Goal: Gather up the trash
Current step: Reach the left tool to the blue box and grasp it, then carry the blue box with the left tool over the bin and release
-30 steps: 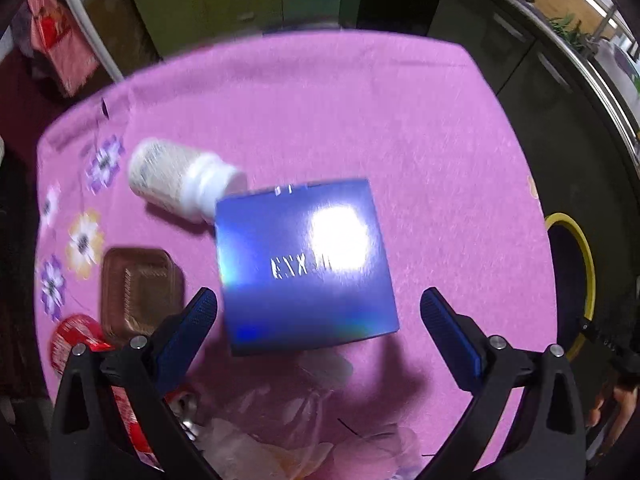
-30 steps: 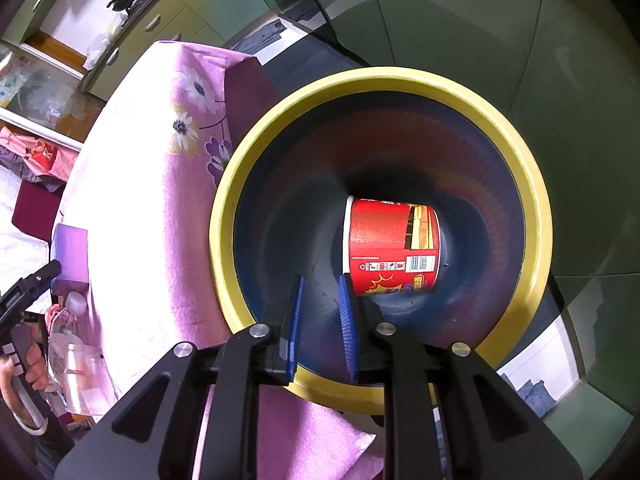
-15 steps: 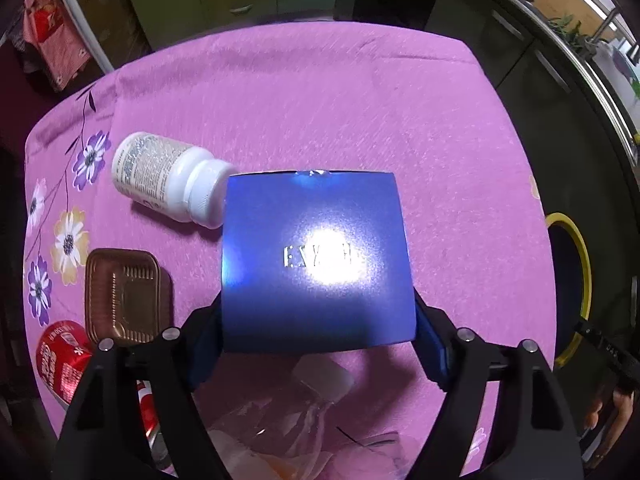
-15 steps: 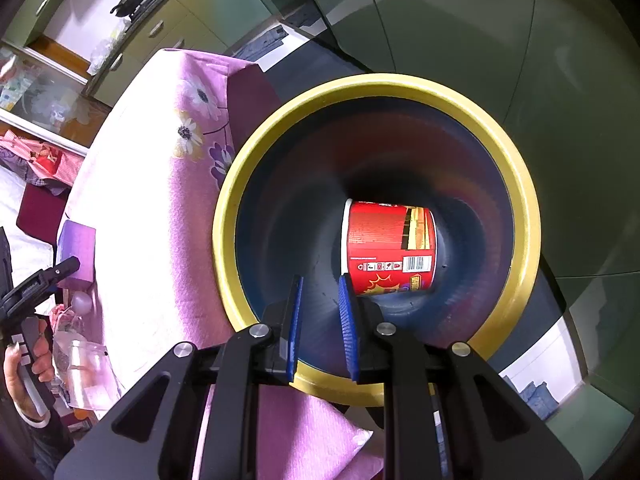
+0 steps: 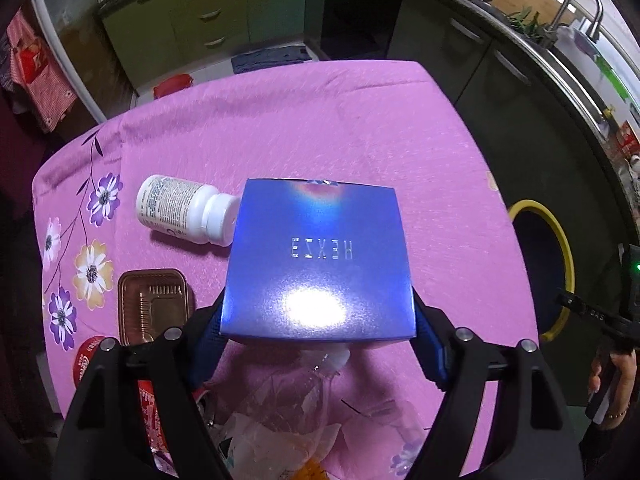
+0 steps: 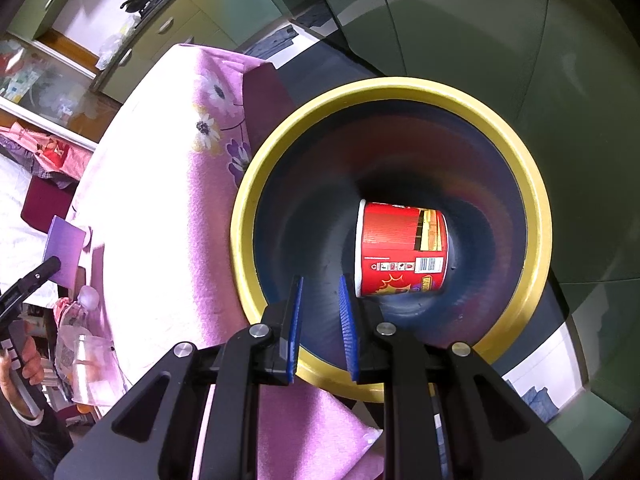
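One blue box (image 5: 318,264), embossed "HEXZE", sits centre frame clamped in the left gripper (image 5: 318,340), raised off the pink tablecloth (image 5: 360,128) since earlier. Right gripper (image 6: 320,320), narrow and empty, hovers over the yellow-rimmed bin (image 6: 536,200).

Embossed silver letters "HEXZE", upside down in the left wrist view, on the top face of the blue box (image 5: 318,264). Dense small print on the label of the white bottle (image 5: 182,210), too fine to read. Barcode and a row of small symbols on the side of the red cup (image 6: 402,254) in the bin (image 6: 256,184); wording there illegible.
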`<state>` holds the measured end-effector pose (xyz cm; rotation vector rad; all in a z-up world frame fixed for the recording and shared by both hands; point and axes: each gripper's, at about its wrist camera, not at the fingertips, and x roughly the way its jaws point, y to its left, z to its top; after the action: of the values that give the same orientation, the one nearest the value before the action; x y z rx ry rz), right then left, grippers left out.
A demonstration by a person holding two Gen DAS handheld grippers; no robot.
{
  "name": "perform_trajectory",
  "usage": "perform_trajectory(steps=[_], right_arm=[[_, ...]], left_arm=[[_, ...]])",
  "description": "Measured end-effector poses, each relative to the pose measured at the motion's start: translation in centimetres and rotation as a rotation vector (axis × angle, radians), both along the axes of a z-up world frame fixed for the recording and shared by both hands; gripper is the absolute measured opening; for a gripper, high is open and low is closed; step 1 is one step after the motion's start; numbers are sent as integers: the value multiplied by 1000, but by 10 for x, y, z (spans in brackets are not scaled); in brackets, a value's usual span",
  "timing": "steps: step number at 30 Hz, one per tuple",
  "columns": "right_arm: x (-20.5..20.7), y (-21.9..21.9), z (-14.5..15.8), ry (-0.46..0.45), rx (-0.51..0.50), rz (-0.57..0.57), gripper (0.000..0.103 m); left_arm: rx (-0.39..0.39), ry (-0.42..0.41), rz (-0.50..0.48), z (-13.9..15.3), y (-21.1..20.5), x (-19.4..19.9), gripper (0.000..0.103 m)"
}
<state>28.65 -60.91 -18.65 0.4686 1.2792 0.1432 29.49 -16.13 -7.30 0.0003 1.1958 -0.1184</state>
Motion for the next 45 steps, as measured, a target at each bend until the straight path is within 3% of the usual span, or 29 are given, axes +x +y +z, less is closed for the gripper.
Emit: perform_trajectory(steps=[11, 18, 20, 27, 33, 39, 45], right_arm=[[-15, -16, 15, -41, 14, -26, 19], [-49, -40, 51, -117, -32, -64, 19], [-59, -48, 58, -133, -38, -76, 26], [-89, -74, 65, -161, -38, -109, 26], [-104, -90, 62, -159, -34, -125, 26], [-108, -99, 57, -151, -24, -142, 26], [-110, -92, 59, -152, -28, -122, 26]], left_arm=[[-33, -47, -151, 35, -49, -20, 74], [-72, -66, -323, 53, -122, -31, 74], [-85, -54, -367, 53, -145, -32, 74], [-87, -25, -560, 29, -245, -38, 75], [-40, 3, -598, -7, -298, -26, 75], [-12, 50, -616, -34, -325, -10, 75], [-59, 7, -632, -5, -310, -14, 77]])
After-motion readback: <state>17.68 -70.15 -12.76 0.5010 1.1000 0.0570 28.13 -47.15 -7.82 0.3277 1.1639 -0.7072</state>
